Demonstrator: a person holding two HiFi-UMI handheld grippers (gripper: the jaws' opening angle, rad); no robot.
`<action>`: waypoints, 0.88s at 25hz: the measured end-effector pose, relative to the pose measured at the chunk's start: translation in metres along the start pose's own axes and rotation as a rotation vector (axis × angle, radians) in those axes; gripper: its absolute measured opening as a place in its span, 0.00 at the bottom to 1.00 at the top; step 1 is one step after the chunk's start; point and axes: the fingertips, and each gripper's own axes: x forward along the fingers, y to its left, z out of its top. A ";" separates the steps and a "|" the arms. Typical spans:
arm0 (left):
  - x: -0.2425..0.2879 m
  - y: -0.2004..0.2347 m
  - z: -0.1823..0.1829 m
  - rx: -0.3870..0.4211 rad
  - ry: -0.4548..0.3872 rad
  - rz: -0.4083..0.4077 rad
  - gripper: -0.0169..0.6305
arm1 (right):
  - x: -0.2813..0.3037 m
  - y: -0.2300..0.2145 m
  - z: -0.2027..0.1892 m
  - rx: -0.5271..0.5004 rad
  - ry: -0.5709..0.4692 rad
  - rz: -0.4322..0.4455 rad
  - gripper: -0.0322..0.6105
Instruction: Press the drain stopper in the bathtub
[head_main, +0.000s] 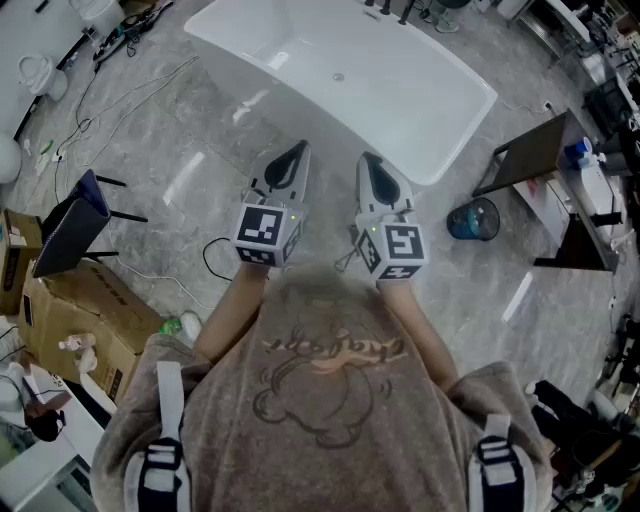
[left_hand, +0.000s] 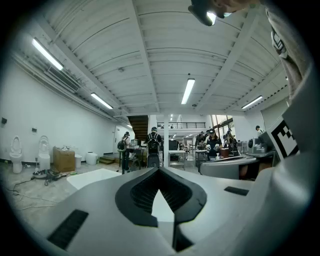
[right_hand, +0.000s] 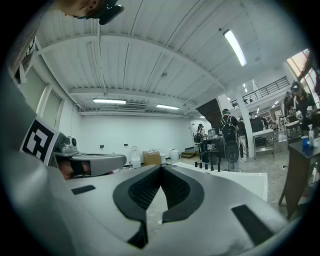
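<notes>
A white freestanding bathtub (head_main: 400, 90) stands on the grey floor ahead of me, with the small round drain stopper (head_main: 338, 76) in its bottom and dark faucet fittings (head_main: 390, 10) on its far rim. My left gripper (head_main: 297, 152) and right gripper (head_main: 368, 162) are held side by side in front of my chest, short of the tub's near rim and pointing towards it. Both have their jaws closed tip to tip with nothing between them. The left gripper (left_hand: 160, 170) view shows the tub (left_hand: 95, 177) low behind the jaws; the right gripper (right_hand: 161, 167) view shows the tub's rim (right_hand: 240, 181).
Cardboard boxes (head_main: 75, 320) and a dark chair (head_main: 75, 225) stand at my left, with cables (head_main: 185, 285) on the floor. A blue bin (head_main: 473, 220) and a dark table (head_main: 540, 150) are to the tub's right. People (left_hand: 152, 147) stand far off in the hall.
</notes>
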 end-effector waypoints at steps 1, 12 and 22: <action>0.001 0.001 0.000 0.000 -0.001 0.001 0.03 | 0.001 0.000 0.000 0.000 0.000 -0.002 0.05; 0.000 0.021 0.000 -0.005 -0.003 -0.007 0.03 | 0.014 0.012 -0.004 0.008 -0.003 0.001 0.05; -0.004 0.032 -0.007 0.023 0.020 -0.103 0.03 | 0.021 0.029 -0.007 -0.003 -0.046 -0.034 0.05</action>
